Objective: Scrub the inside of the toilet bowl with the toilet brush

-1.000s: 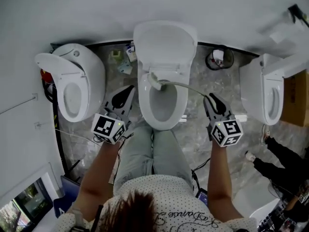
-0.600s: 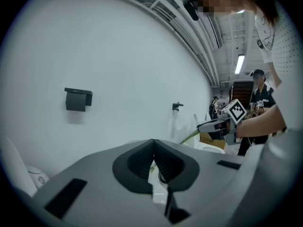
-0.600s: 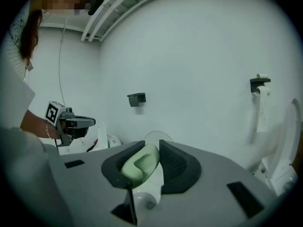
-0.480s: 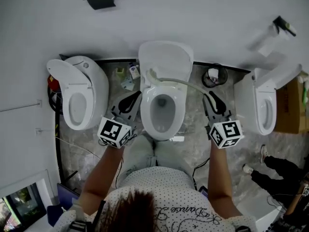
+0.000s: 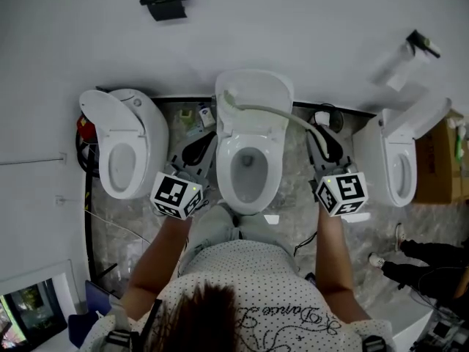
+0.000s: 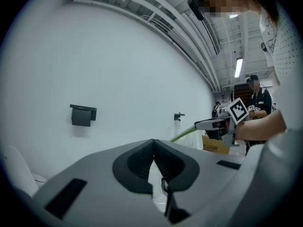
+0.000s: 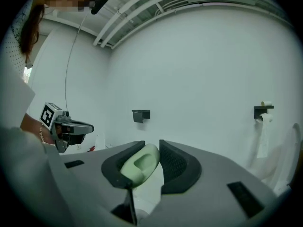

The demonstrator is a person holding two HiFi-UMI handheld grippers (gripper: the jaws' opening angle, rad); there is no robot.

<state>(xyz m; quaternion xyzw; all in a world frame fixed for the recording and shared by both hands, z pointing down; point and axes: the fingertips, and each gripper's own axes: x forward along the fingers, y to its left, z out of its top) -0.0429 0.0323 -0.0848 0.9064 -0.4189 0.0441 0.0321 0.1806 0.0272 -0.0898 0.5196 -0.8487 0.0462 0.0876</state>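
R gripper is clamped on the pale-green handle of the toilet brush. The handle runs up-left across centre frame, w/ the head end over the raised lid, so it sits above & behind the toilet bowl, not in it. Prob. held high to clear the bowl's edge before dipping in. L gripper, just left of the bowl, has jaws together on nothing. It's likely parked aside, since scrubbing needs one tool only.

Both forearms reach forward, one on each side of the toilet bowl. Left of it, the left gripper has its jaws pressed together, empty. Right of it, the right gripper clamps the toilet brush handle.
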